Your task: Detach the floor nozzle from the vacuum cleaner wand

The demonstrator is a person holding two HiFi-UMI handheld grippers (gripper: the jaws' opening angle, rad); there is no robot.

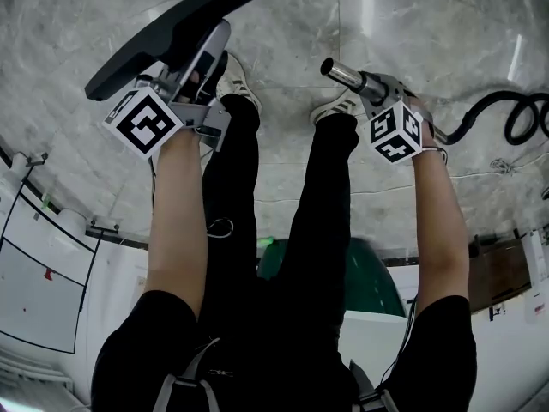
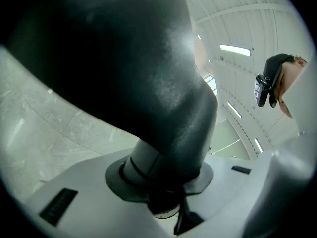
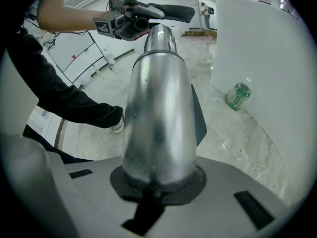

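Observation:
The dark floor nozzle (image 1: 176, 26) hangs in the air at the upper left, apart from the wand. My left gripper (image 1: 190, 82) is shut on its neck, which fills the left gripper view as a dark curved neck (image 2: 163, 83) clamped in the left gripper (image 2: 159, 185). The shiny metal wand (image 1: 343, 74) shows a bare open end pointing toward the nozzle. My right gripper (image 1: 382, 93) is shut on it. In the right gripper view the wand (image 3: 157, 108) rises from the right gripper (image 3: 154, 185), with the nozzle (image 3: 166, 11) beyond its tip.
The person's legs and white shoes (image 1: 240, 88) stand between the grippers on the marble floor (image 1: 412, 15). A black hose (image 1: 502, 110) curls at the right. A green bottle (image 3: 239, 95) lies by a white wall (image 3: 267, 58). White panels (image 1: 43, 264) are at the left, a green object (image 1: 377, 273) below.

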